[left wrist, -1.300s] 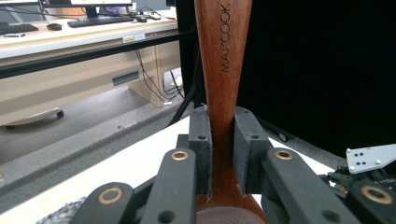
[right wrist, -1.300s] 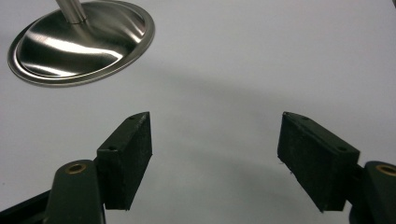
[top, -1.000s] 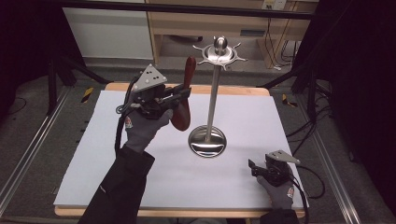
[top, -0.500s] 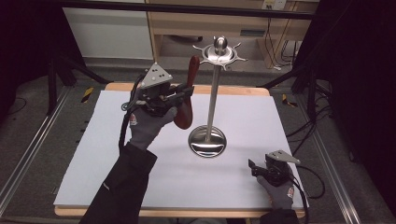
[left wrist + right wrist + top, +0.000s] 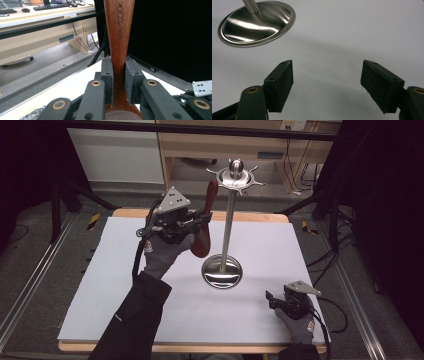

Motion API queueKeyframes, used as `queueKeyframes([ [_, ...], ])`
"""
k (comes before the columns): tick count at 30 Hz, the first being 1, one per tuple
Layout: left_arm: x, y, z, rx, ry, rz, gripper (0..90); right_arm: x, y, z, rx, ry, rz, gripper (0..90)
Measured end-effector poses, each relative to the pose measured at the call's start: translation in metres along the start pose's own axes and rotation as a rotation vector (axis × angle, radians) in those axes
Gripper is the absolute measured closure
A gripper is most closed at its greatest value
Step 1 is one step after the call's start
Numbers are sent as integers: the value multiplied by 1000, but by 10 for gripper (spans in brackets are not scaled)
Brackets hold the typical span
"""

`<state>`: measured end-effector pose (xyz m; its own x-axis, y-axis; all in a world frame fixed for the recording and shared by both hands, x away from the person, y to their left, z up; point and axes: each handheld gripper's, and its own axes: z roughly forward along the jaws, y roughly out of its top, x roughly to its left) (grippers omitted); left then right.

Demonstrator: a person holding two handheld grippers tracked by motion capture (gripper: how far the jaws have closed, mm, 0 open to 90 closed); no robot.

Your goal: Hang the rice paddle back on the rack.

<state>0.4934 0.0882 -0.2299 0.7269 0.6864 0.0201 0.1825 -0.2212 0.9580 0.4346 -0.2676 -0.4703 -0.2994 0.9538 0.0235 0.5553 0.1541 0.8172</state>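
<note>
A dark wooden spoon [image 5: 211, 196] stands nearly upright, handle up and bowl down, above the white table mat. My left gripper [image 5: 202, 218] is shut on its neck, just left of the metal stand [image 5: 229, 222]. In the left gripper view the pads [image 5: 107, 75] press both sides of the spoon [image 5: 119, 35], which is marked MAXCOOK. The stand has a round base [image 5: 222, 271] and a hooked top disc [image 5: 235, 176]. At the front right of the mat, my right gripper [image 5: 270, 299] rests open, with nothing between its jaws [image 5: 327, 80]. The stand base [image 5: 257, 22] lies ahead of it.
A white mat [image 5: 125, 285] covers the wooden table. Shelving and cables stand behind the table's far edge. Dark tripod legs flank both sides. Bare mat stretches across the front and the left.
My left hand has carried the spoon a little to the right, closer to the stand's pole. The right gripper has stayed put.
</note>
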Motion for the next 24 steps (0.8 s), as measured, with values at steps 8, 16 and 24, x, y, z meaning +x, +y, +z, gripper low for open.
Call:
queueKeyframes([
  [8, -1, 1, 7, -2, 8, -4, 782, 0, 0, 1, 2, 3, -2, 264],
  [16, -2, 0, 13, -6, 17, 4, 781, 1, 0, 1, 5, 7, -1, 264],
  [24, -3, -1, 16, -12, 50, 33, 780, 1, 0, 1, 5, 6, -2, 263],
])
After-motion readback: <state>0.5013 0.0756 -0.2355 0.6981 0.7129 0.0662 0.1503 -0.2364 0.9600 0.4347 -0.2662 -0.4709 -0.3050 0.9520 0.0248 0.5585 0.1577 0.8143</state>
